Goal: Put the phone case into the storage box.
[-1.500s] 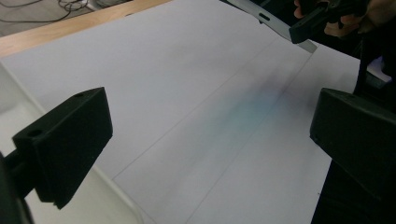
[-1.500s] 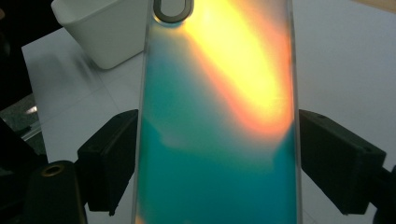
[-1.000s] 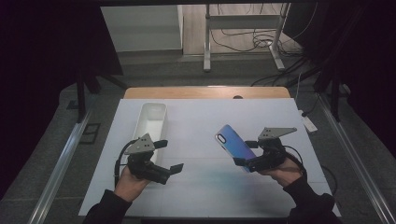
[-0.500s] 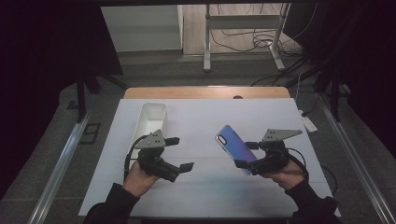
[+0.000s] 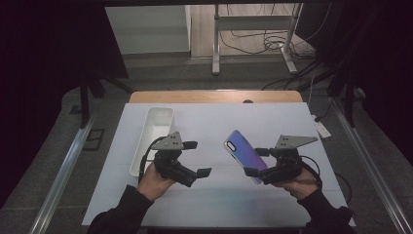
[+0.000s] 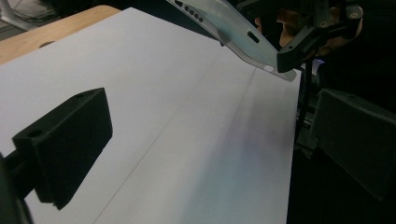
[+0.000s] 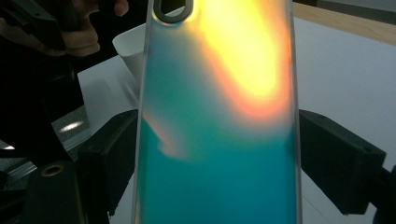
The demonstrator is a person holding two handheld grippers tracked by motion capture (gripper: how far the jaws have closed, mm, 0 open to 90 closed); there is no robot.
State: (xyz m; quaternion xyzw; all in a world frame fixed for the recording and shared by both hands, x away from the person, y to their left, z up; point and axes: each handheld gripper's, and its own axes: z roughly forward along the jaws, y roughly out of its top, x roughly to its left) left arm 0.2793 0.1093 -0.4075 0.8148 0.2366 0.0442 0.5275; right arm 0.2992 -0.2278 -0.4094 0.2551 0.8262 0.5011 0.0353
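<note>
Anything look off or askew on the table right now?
Nothing stands out. The right hand-held gripper holds the iridescent phone case tilted above the white mat, the left hand-held gripper is open and empty, and the white tray sits undisturbed.

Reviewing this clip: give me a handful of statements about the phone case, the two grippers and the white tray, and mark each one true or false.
1. The right gripper is shut on the phone case. True.
2. The phone case lies flat on the table. False: it is held up off the table, tilted.
3. The left gripper holds nothing between its jaws. True: they stand open over bare table.
4. The white tray sits at the person's right. False: it is at the left, beside the left gripper.
5. The tray holds a second phone case. False: the part of it that shows looks empty.
</note>
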